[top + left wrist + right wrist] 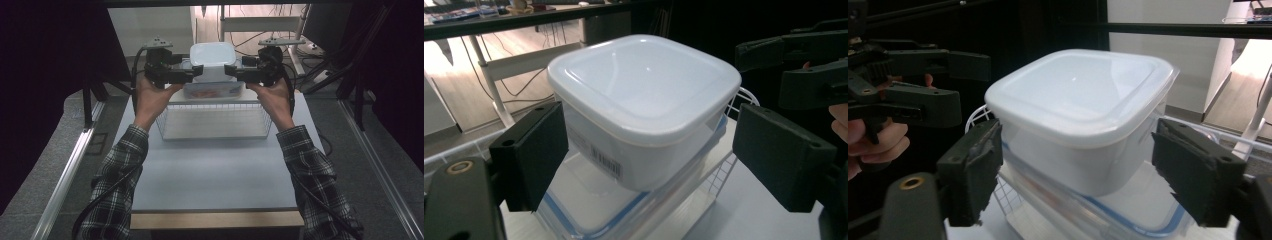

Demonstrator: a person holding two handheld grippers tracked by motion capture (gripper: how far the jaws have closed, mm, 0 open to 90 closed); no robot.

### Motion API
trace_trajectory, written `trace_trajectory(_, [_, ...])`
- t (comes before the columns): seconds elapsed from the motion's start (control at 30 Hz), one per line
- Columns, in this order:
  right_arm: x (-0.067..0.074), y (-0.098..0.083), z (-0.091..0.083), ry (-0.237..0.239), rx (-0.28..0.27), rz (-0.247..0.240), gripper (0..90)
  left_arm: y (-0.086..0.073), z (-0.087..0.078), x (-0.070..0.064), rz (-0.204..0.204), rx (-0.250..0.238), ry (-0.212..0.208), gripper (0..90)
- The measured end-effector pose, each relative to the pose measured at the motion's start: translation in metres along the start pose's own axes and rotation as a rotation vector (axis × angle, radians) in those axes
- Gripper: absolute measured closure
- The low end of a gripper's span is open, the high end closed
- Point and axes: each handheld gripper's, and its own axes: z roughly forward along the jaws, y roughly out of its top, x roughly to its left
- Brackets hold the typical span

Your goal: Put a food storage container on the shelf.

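Dark room, pale grey table (215,175), wire basket (215,122), stacked white container (212,54).

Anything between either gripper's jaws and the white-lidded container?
Nothing visible. The left gripper and right gripper flank the white-lidded container with open jaws and clear gaps at its corners. It sits on a blue-rimmed container by the wire basket.

High view from above; both claw views close, facing across the white container (644,90).
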Motion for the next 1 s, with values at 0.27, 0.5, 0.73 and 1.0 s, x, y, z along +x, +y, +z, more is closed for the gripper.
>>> trace_trajectory(0.27, [0.003, -0.015, -0.007, 0.044, 0.023, 0.001, 12.6, -0.011, -0.008, -0.008, 0.013, 0.003, -0.025, 9.2])
trace_trajectory(0.5, [0.005, -0.024, -0.015, 0.053, 0.035, -0.017, 10.3, -0.026, -0.014, -0.015, 0.025, 0.044, -0.046, 10.4])
trace_trajectory(0.73, [0.01, -0.034, -0.018, 0.072, 0.042, -0.038, 8.6, -0.041, -0.014, -0.019, 0.049, 0.074, -0.065, 7.9])
trace_trajectory(1.0, [0.02, -0.047, -0.02, 0.1, 0.06, -0.06, 7.0, -0.059, -0.011, -0.03, 0.117, 0.11, -0.063, 5.1])
